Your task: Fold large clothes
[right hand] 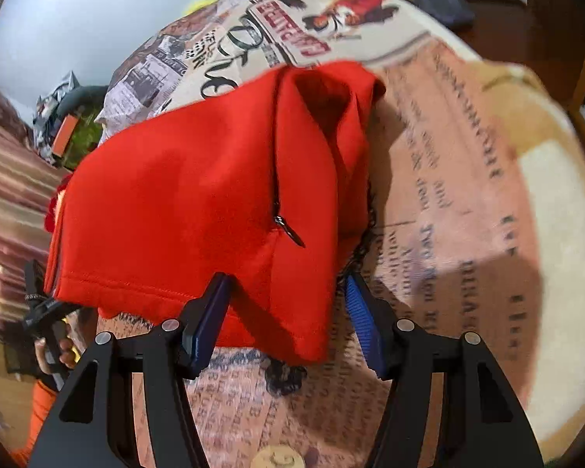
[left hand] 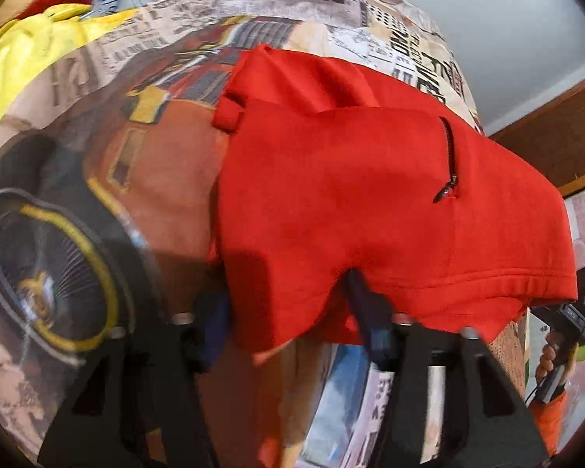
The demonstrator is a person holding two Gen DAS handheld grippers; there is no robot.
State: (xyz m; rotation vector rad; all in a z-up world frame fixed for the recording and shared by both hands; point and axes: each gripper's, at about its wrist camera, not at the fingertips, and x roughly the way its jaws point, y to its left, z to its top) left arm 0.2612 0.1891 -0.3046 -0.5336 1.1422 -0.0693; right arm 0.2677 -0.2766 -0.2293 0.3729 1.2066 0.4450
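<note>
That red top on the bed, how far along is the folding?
Partly done. The red garment already looks doubled over, with its hem toward both grippers and a zip pocket on top. The left gripper and right gripper both have their fingers spread around its near edge; whether they grip is unclear. It still needs folding smaller, and a yellow garment waits on the printed bedspread.

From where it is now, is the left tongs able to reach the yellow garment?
Probably not directly. The left tongs sits open around the red garment's hem, while the yellow garment lies far across the printed bedsheet; nothing blocks the way, though.
</note>
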